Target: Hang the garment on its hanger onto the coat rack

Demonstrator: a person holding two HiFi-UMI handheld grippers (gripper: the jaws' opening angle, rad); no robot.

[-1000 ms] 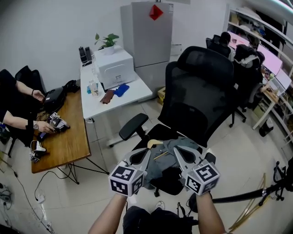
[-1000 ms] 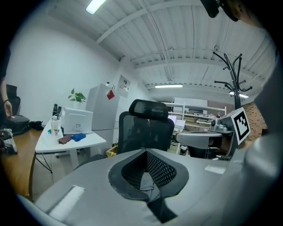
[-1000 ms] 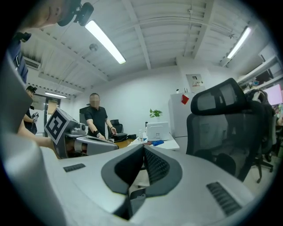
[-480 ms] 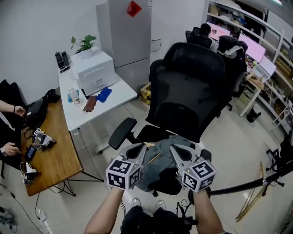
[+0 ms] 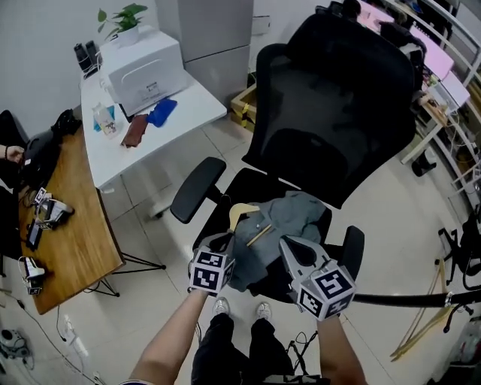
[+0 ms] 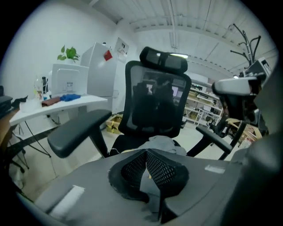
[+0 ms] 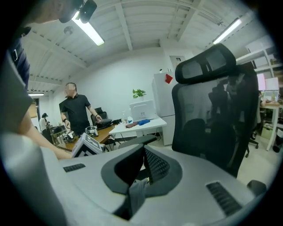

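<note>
The grey-blue garment (image 5: 284, 224) lies crumpled on the seat of the black office chair (image 5: 331, 143), towards the seat's front. The pale wooden hanger (image 5: 241, 213) is tucked into it, with one end poking out on the side of the chair's left armrest (image 5: 197, 199). The left gripper (image 5: 223, 242) hovers at the front edge of the seat, just beside the garment's near left corner. Its jaws are pressed together with nothing between them, and in the left gripper view the cloth shows just beyond their tips. The right gripper (image 5: 289, 244) is over the seat's front on the other side, close to the garment's near right edge and inboard of the chair's right armrest (image 5: 352, 252). Its jaws also meet at the tips and hold nothing. To the left of the chair and behind it stands a white table (image 5: 180, 131). It carries a white box-shaped machine (image 5: 144, 68), a potted plant (image 5: 120, 16), a blue cloth (image 5: 159, 111) and a brown object (image 5: 135, 129). Further left of the chair is a wooden desk (image 5: 71, 241) strewn with small devices. In the right gripper view a person in black (image 7: 77, 112) stands by that desk, well apart from the chair.
</note>
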